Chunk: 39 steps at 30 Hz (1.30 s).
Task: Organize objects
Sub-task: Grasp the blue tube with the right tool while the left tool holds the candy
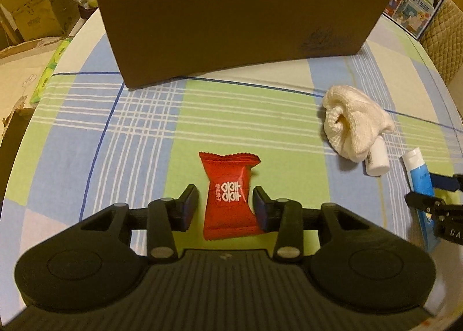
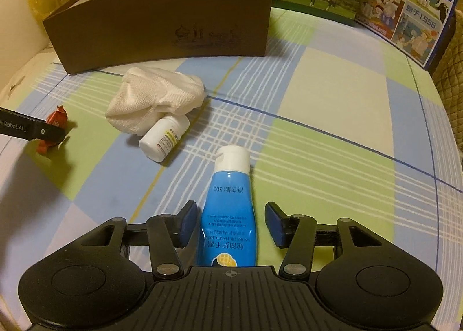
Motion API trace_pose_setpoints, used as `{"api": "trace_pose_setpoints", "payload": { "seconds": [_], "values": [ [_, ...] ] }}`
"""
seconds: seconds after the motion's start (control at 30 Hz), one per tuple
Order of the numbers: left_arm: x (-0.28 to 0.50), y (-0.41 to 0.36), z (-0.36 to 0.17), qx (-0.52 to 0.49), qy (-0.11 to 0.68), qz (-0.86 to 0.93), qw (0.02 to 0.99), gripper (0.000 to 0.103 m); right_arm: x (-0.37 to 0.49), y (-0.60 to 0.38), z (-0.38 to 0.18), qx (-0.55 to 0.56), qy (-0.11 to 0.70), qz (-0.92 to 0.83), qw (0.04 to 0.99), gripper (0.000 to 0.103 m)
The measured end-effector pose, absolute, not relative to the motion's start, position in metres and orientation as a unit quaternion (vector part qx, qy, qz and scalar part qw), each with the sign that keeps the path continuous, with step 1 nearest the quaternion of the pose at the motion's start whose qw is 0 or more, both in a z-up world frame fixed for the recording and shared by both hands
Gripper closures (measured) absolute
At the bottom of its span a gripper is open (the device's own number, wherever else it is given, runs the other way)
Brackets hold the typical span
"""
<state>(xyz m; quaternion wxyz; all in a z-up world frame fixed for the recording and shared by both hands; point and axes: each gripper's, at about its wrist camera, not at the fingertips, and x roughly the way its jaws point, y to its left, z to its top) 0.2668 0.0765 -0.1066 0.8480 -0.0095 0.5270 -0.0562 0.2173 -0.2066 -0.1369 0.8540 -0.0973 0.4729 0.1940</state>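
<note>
A red candy packet (image 1: 228,174) lies flat on the plaid tablecloth (image 1: 246,116), between the fingers of my left gripper (image 1: 225,190). The pads stand beside it without pressing, so the left gripper is open. In the right wrist view a blue hand-cream tube (image 2: 228,232) with a white cap lies between the fingers of my right gripper (image 2: 230,206). A gap shows on both sides of the tube, so this gripper is open too. A brown cardboard box (image 1: 231,27) with an open top stands behind both.
A crumpled white cloth (image 2: 156,99) lies in front of the box, partly over a small white pill bottle (image 2: 163,140) on its side. Printed milk cartons (image 2: 405,6) stand at the back right. Stacked cardboard boxes (image 1: 26,12) sit beyond the table's left edge.
</note>
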Motion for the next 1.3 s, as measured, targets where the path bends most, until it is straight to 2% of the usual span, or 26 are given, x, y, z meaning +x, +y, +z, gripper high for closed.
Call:
{"api": "trace_pose_setpoints", "payload": {
  "seconds": [0.1,0.17,0.2,0.3,0.93,1.3],
  "values": [
    [0.269,0.074,-0.107,-0.007,0.526,-0.055,0.849,0.070,0.214,-0.206,-0.136,-0.097,0.470,0.190,0.857,0.054],
    [0.268,0.072,-0.107,-0.003,0.525,-0.058,0.849,0.078,0.211,-0.206,-0.136,-0.098,0.467,0.189,0.858,0.054],
    [0.268,0.070,-0.106,-0.002,0.525,-0.060,0.849,0.078,0.210,-0.206,-0.136,-0.098,0.465,0.190,0.859,0.055],
    [0.266,0.064,-0.107,0.000,0.524,-0.064,0.849,0.078,0.207,-0.203,-0.135,-0.105,0.460,0.201,0.859,0.066],
    [0.259,0.056,-0.106,0.003,0.528,-0.068,0.847,0.080,0.213,-0.203,-0.130,-0.092,0.473,0.206,0.852,0.068],
    [0.255,0.060,-0.091,-0.001,0.518,-0.070,0.853,0.080,0.222,-0.213,-0.104,-0.046,0.460,0.206,0.862,0.068]
  ]
}}
